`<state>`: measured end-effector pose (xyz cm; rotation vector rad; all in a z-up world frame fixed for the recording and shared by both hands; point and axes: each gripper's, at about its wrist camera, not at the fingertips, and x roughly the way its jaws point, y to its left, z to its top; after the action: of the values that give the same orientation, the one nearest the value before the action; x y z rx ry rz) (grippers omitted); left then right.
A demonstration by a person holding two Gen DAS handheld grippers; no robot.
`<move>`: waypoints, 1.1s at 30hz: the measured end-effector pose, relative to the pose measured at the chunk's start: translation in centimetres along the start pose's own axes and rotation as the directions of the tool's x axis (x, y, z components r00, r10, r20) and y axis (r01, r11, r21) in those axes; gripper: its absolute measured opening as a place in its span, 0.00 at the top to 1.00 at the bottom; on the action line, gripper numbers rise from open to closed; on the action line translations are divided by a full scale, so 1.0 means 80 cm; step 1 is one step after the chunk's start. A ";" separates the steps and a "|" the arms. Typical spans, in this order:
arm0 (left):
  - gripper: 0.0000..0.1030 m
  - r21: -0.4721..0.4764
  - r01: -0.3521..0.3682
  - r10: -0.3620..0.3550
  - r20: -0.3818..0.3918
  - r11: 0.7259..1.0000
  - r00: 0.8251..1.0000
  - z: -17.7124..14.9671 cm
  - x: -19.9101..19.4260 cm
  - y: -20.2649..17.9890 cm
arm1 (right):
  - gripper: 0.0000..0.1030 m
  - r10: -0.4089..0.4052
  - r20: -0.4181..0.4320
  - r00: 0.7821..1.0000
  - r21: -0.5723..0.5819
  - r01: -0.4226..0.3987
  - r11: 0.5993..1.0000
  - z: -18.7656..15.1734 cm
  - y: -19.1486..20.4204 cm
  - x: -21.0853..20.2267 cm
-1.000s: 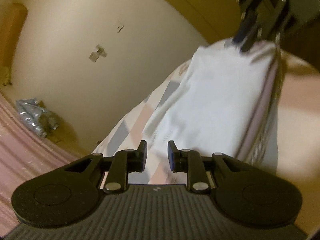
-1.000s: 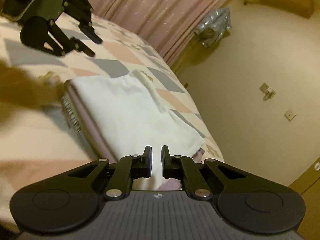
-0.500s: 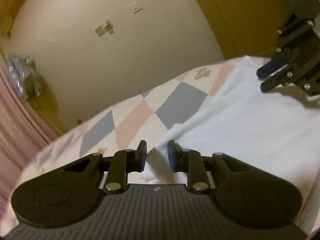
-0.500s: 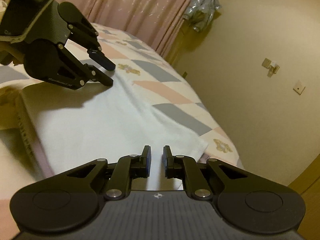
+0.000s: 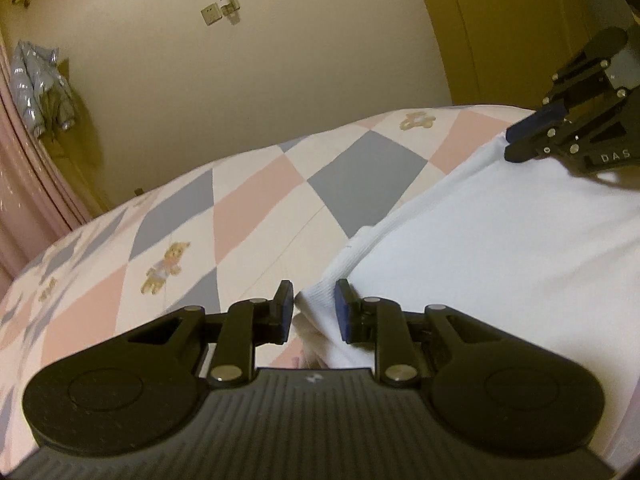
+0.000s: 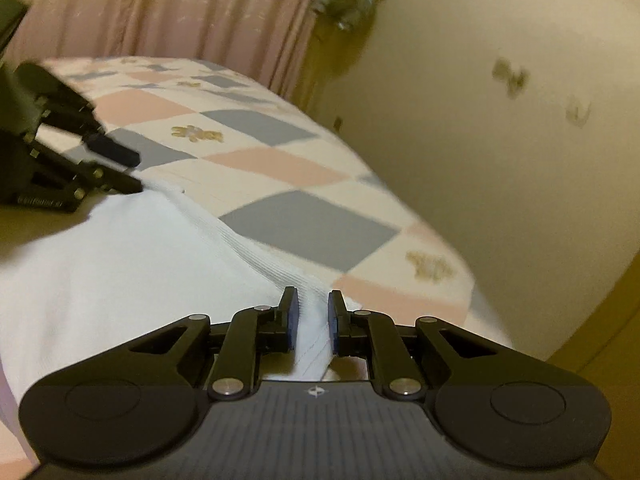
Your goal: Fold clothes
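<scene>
Both tongs, left [image 5: 310,310] and right [image 6: 310,320], stand spread astride the folded white ribbed garment's [image 5: 500,240] edge on the checked bed [image 5: 248,200], right tongs at two o'clock.

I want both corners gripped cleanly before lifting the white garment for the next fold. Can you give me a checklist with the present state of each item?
1. Left tongs open with the white garment corner between the fingers: ok.
2. Right tongs open and straddling the ribbed hem: ok.
3. Either pair closed on cloth: not ok, gaps show on both.
4. Both pairs on the same edge, apart from each other: ok.
5. Only garment, not the quilt, between the fingers: cannot tell.
6. Garment lying flat: ok where visible.
</scene>
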<state>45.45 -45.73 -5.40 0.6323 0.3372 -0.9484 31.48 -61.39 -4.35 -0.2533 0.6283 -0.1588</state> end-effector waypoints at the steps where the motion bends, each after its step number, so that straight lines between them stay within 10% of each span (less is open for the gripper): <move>1: 0.80 -0.005 -0.001 0.001 0.000 1.000 1.000 0.000 0.000 0.001 | 0.88 0.010 -0.010 1.000 0.018 -0.010 1.000 -0.001 -0.002 0.002; 33: 0.79 -0.098 0.053 -0.056 -0.022 0.994 0.998 -0.057 -0.149 -0.069 | 0.82 0.129 -0.029 0.991 0.207 -0.120 0.971 -0.043 0.049 -0.119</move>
<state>34.30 -37.47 -4.57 0.5483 0.4220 -0.9710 22.11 -56.16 -2.83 -0.0111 0.6624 -0.1073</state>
